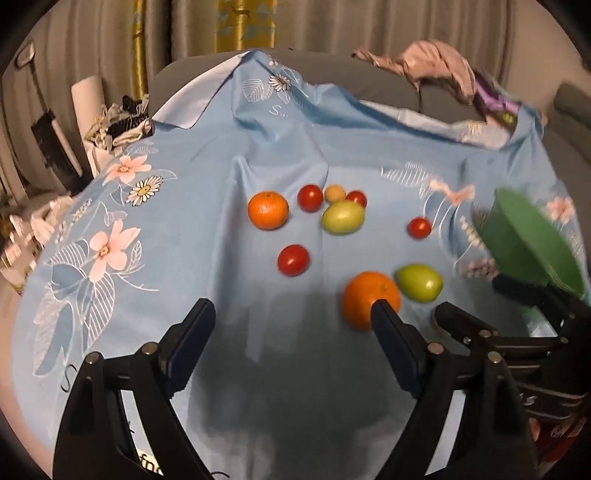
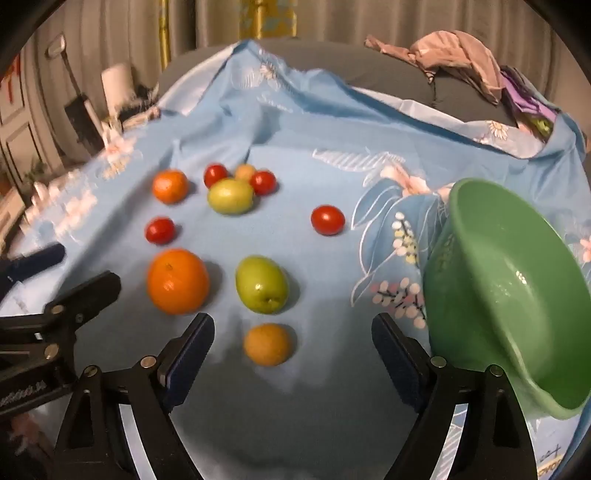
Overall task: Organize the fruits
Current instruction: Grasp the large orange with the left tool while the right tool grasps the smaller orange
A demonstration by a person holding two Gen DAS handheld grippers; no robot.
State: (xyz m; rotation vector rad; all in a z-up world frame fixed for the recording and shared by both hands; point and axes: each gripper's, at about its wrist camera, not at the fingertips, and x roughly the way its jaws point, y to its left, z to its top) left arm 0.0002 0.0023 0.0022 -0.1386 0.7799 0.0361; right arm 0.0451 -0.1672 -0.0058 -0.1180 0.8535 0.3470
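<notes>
You had both grippers, left gripper [image 1: 291, 314] and right gripper [image 2: 293, 328], fingers spread: two oranges [image 2: 177, 280], two green fruits [image 2: 261, 284], four tomatoes [image 2: 327, 220]. Only your right view showed the yellow fruit [image 2: 267, 344] at six o'clock.

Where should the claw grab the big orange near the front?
Probably across the big orange's widest middle, coming down from above. It is round and sits alone on the blue cloth, with a gap to the green fruit beside it, so fingers fit either side.

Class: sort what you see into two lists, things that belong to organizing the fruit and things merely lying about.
Belongs:
oranges
green fruits
cherry tomatoes
small yellow fruits
green bowl

Lying about:
crumpled pink cloth
white roll
curtains
</notes>
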